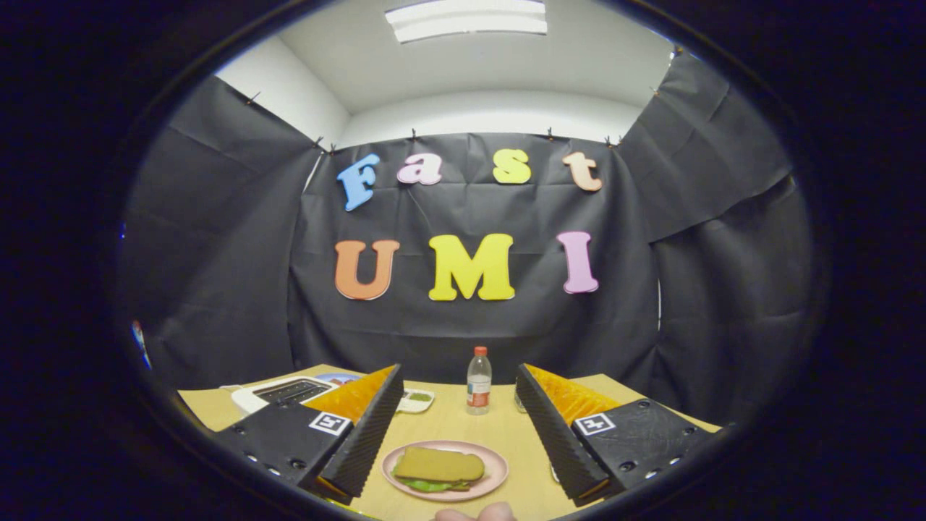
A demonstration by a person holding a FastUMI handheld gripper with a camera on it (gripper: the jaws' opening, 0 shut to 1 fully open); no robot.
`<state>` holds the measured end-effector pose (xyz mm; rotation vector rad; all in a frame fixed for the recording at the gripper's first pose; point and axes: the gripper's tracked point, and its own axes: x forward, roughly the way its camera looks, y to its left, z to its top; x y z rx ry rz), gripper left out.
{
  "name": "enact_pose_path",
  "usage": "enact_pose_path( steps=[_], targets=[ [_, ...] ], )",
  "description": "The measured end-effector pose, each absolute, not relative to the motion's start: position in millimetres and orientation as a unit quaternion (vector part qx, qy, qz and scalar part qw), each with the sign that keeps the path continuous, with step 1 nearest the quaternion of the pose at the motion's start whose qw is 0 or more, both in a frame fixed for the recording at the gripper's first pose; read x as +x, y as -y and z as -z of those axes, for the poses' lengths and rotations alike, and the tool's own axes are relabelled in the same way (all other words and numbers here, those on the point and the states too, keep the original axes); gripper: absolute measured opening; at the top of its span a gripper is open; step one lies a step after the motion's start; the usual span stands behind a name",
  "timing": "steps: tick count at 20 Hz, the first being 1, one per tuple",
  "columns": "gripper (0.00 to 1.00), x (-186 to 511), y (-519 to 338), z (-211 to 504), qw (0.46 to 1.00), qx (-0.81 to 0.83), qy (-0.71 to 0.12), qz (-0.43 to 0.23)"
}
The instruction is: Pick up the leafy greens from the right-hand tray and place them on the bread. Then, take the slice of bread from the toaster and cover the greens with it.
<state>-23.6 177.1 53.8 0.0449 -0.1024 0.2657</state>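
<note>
A pink plate (488, 470) lies on the wooden table between my two fingers. On it a slice of brown bread (439, 464) covers leafy greens (427, 485), whose green edge sticks out under the near side. My gripper (457, 394) is open and raised above the table, with nothing between its ridged black fingers (369, 434). A white toaster (286, 392) stands beyond the left finger, its slots dark. A small white tray (417, 399) sits just beyond the left fingertip.
A clear bottle (478, 381) with a red cap and label stands upright at the far middle of the table. A glass object (519, 399) peeks out behind the right finger. Fingertips of a hand (474, 514) show at the near table edge.
</note>
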Motion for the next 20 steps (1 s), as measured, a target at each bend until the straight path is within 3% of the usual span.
enact_pose_path(
  steps=[3, 13, 20],
  targets=[
    [0.96, -31, -173, -63, 0.986, 0.029, 0.073, -0.147],
    [0.94, -54, -187, -39, 0.979, 0.018, 0.035, -0.202],
    [0.95, -55, -186, -39, 0.98, 0.015, 0.044, -0.192]
  ],
)
